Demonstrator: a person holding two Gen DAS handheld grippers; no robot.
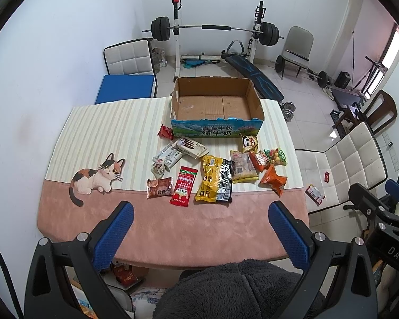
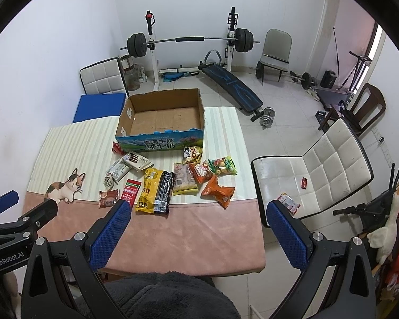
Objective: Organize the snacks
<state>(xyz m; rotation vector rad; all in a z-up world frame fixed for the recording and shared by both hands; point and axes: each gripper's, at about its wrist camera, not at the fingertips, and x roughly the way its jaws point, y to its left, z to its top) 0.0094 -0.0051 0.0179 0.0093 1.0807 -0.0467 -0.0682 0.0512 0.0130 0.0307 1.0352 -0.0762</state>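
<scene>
An empty cardboard box [image 1: 216, 125] [image 2: 159, 139] with a blue printed front stands at the table's far side. Several snack packs lie in front of it: a large yellow-black bag [image 1: 215, 179] [image 2: 155, 190], a red sachet [image 1: 183, 187], a brown pack [image 1: 159, 187], an orange pack [image 1: 274, 179] [image 2: 218, 191], a white box [image 1: 191, 147] and a colourful candy bag [image 1: 275, 155] [image 2: 223, 166]. My left gripper [image 1: 199, 212] is open and empty above the table's near pink edge. My right gripper [image 2: 198, 211] is open and empty, also near that edge.
The table [image 1: 173, 228] has a striped and pink cloth with a cat picture [image 1: 95, 178]. A white chair [image 2: 311, 175] on the right holds small packs [image 2: 288, 203]. A weight bench [image 1: 215, 40] and dumbbells [image 2: 266, 117] stand behind.
</scene>
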